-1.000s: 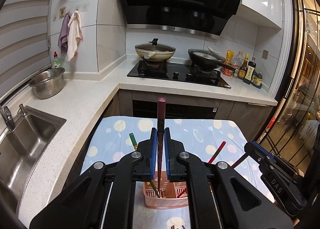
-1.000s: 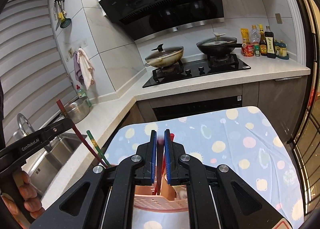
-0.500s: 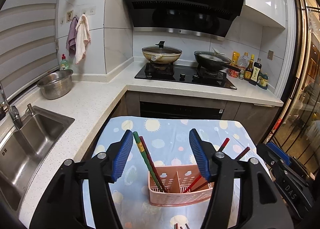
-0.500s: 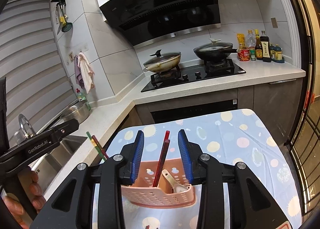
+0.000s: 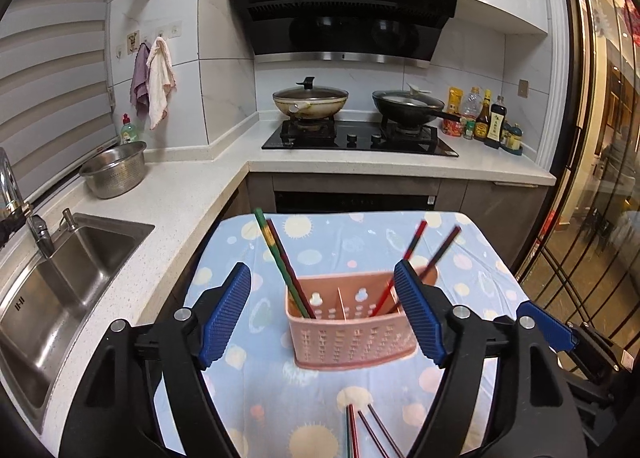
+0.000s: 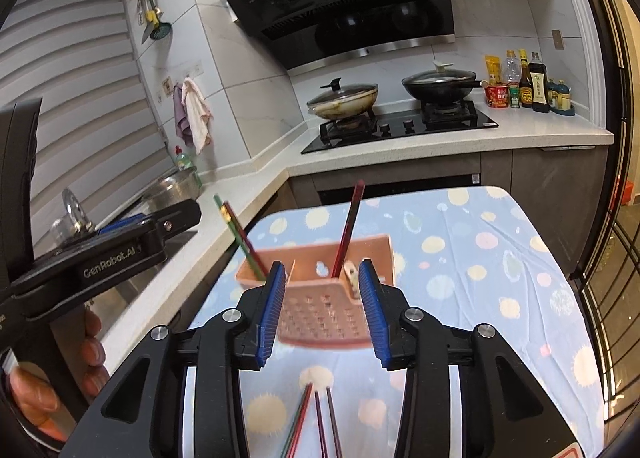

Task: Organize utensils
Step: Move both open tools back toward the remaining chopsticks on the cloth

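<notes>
A pink slotted utensil basket [image 5: 352, 328] stands on the blue dotted tablecloth [image 5: 348, 238]. Its left compartment holds a green and a dark red chopstick [image 5: 280, 258]; its right compartment holds two red chopsticks [image 5: 416, 248]. In the right wrist view the basket [image 6: 324, 314] also holds a red chopstick [image 6: 348, 234] and a white spoon [image 6: 352, 274]. Several loose chopsticks [image 5: 364, 434] lie on the cloth in front, also in the right wrist view [image 6: 316, 418]. My left gripper [image 5: 322, 310] is open and empty above the basket. My right gripper [image 6: 322, 302] is open and empty.
A steel sink [image 5: 52, 278] and a steel bowl [image 5: 114, 170] are on the counter at left. A hob with two lidded pans [image 5: 310, 102] and sauce bottles [image 5: 486, 120] stand at the back. A glass door [image 5: 592, 178] is on the right.
Both grippers let go of their chopsticks, which now stand in the basket. Both opened and drew back and up from the basket.
</notes>
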Demonstrator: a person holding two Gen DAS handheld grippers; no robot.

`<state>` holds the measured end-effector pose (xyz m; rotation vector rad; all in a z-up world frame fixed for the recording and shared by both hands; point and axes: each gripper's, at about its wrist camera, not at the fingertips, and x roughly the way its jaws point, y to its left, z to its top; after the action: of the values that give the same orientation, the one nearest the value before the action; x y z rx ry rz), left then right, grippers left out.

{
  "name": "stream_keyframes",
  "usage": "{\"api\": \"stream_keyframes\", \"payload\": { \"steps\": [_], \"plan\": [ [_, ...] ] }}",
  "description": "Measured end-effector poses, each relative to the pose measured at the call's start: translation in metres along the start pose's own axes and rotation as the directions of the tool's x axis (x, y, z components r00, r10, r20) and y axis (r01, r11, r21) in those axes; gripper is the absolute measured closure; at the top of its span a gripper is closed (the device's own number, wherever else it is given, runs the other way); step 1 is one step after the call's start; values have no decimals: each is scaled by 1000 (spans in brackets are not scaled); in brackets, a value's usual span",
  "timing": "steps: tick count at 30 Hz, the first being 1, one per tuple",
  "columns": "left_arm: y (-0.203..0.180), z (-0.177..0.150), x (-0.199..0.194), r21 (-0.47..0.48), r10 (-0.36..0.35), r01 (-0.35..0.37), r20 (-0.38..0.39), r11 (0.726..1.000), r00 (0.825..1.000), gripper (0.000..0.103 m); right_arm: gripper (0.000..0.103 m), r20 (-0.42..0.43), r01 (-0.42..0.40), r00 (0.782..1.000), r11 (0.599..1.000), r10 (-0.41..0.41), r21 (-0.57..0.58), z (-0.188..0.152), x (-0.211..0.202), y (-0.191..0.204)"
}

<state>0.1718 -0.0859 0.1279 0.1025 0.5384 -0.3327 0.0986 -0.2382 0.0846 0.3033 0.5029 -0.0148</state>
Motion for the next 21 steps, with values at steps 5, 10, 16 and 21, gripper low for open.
{"api": "stream_keyframes", "payload": {
  "steps": [5,10,16,21],
  "plan": [
    [-4,-27,-12,5,-6,6,-38,1000,999,31,65,-49,16,999,999,-17,-38,-31,-16,3],
    [-5,-56,-19,-1,-11,10,-84,1000,996,29,65,-123,22,992,998,-28,-50,-66,-26,1],
    [-5,-100,-21,-8,-20,19,-171,1000,985,29,65,-220,49,973,995,-67,-84,-114,-29,-3],
    [-7,-144,-14,-3,-21,21,-268,1000,963,29,65,-314,61,945,992,-93,-110,-153,-26,-9]
  ]
}}
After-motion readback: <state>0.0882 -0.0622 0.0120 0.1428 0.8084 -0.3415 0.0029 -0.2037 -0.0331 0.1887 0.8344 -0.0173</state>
